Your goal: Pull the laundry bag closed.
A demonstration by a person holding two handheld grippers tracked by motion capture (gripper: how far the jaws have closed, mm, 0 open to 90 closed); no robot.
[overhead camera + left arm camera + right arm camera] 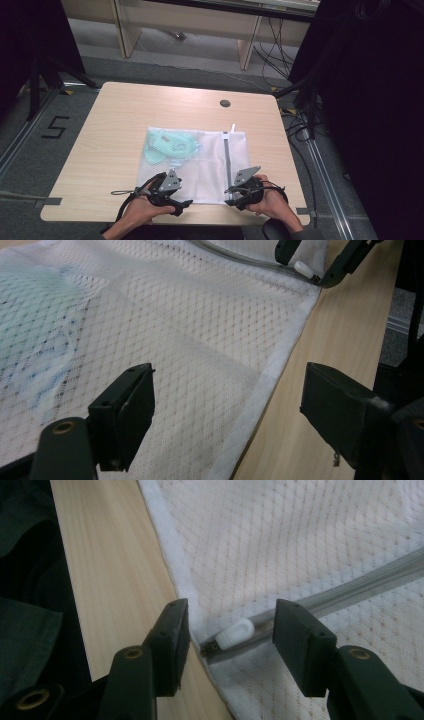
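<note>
At near edge of table [100, 150], mesh laundry bag [210, 170] lies flat w/ zipper [228, 160] running far-to-near on its right side. Zip pull [235, 632] sits at near end, btwn right gripper [230, 640] jaws; jaws apart, not pressing it yet. Left gripper [225, 410] also apart, straddling bag's near hem, nothing clamped. Inside bag, far-left: pale green garment [172, 146] w/ pattern, rest of bag looks empty. Progress, my guess: early stage; pull not gripped, bag not pinned. Left to do: clamp pull, hold fabric, run zipper.
</note>
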